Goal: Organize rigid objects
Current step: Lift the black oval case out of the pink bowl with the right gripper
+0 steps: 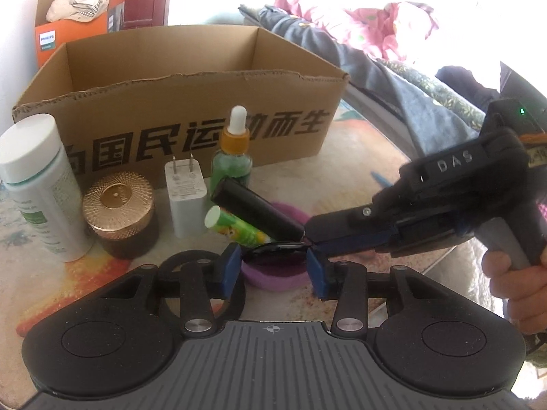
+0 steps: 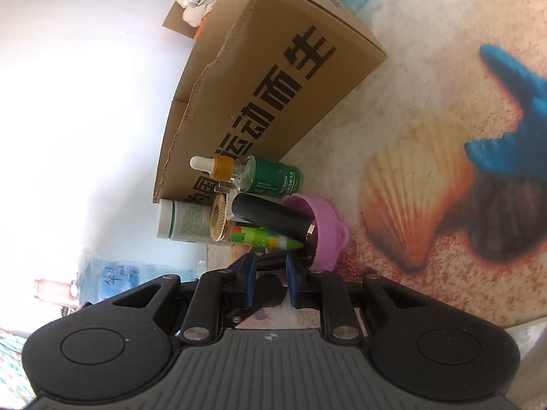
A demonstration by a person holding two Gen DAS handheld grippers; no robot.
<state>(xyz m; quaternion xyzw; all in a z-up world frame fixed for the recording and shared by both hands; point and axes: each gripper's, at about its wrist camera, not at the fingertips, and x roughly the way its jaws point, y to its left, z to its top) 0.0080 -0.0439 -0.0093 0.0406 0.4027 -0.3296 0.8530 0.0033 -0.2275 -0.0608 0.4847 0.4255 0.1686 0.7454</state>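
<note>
A small purple cup (image 1: 273,275) (image 2: 324,218) stands on the patterned table and holds a black cylinder (image 1: 256,210) (image 2: 273,217) and a green tube (image 1: 236,229) (image 2: 263,237). My left gripper (image 1: 273,270) reaches around the cup from the near side, blue pads against its two sides. My right gripper (image 1: 307,237) (image 2: 270,273) comes in from the right, rolled on its side. It is shut on a thin glossy black item (image 1: 273,250) (image 2: 270,260) at the cup's rim. The open cardboard box (image 1: 191,102) (image 2: 273,85) stands just behind.
In front of the box stand a white bottle (image 1: 37,184), a gold-lidded jar (image 1: 119,212), a white plug charger (image 1: 186,198) and a green dropper bottle (image 1: 234,157). A hand (image 1: 512,283) holds the right gripper. Bedding (image 1: 359,34) lies at the back right.
</note>
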